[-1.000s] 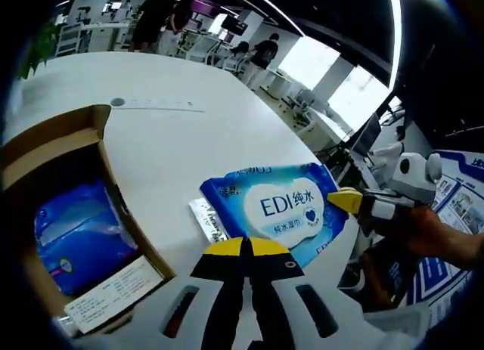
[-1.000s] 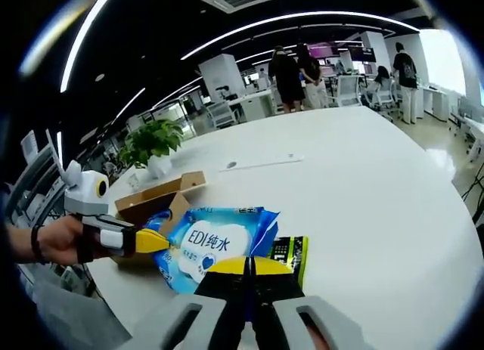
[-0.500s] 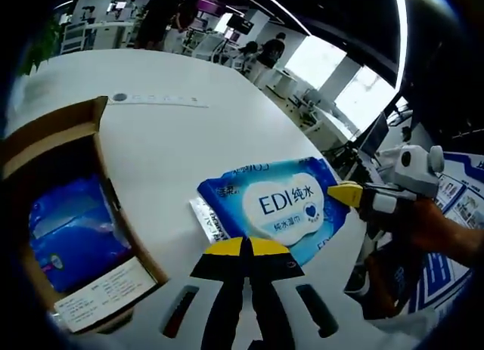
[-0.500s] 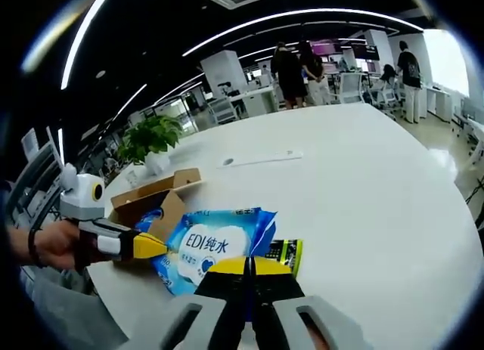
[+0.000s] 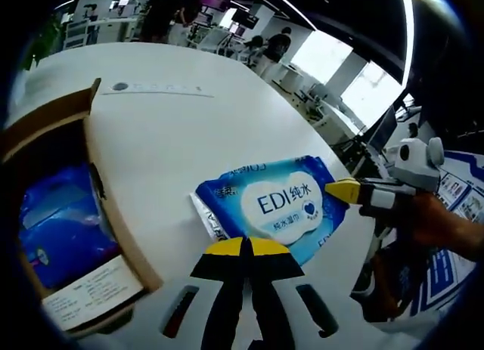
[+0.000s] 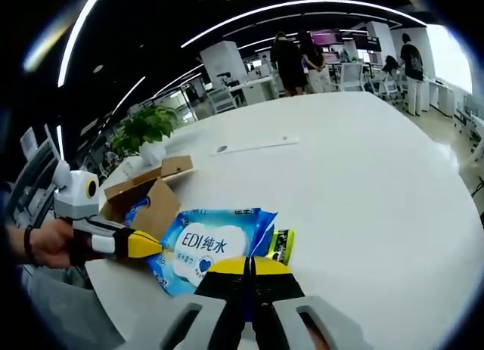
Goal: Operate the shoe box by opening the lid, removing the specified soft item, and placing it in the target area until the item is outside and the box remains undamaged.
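In the left gripper view my left gripper (image 5: 243,248) is clenched with nothing between its jaws; the wipes pack (image 5: 276,205) lies just beyond it on the white table (image 5: 166,138), outside the open shoe box (image 5: 91,206) at left. In the right gripper view my right gripper (image 6: 247,265) is likewise clenched and empty, near the pack. I judge the removal done, with only final placement left.

Open office: dark ceiling with light strips (image 6: 302,10), bright windows (image 5: 355,85), potted plant (image 6: 144,131).
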{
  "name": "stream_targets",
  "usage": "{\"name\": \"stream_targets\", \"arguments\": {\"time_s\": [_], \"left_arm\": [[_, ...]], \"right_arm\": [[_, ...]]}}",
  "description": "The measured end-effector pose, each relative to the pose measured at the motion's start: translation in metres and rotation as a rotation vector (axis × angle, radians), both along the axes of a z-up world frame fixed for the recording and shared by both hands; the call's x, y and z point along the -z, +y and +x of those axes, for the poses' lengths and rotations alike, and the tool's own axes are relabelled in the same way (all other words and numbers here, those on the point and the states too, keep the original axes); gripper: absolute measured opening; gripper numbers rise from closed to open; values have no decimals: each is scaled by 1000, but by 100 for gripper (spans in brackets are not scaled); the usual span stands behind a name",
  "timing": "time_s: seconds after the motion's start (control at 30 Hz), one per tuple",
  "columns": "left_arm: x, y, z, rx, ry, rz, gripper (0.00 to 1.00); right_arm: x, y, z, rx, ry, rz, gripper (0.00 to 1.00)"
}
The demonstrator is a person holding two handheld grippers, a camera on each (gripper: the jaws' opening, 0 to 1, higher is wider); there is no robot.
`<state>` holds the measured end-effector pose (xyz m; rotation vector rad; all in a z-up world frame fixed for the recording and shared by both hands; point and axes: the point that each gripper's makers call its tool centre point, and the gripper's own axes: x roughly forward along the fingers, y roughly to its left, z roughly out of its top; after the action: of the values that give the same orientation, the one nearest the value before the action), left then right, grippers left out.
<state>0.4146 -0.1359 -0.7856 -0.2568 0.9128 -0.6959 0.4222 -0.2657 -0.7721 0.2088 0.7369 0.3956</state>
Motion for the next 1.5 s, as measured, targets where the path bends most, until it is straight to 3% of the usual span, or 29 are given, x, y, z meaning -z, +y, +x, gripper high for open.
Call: {"name": "stream_targets", "arguments": {"time_s": [0.5, 1.3, 1.5], "left_arm": [[15, -3, 5, -46, 36, 26, 0], [22, -1, 17, -165, 12, 68, 0], [22, -1, 16, -154, 11, 77, 0]], "right_arm": [[21, -4, 12, -5, 31, 6, 0], [39, -6, 17, 35, 43, 32, 0], [40, -7, 17, 38, 43, 24, 0]]}}
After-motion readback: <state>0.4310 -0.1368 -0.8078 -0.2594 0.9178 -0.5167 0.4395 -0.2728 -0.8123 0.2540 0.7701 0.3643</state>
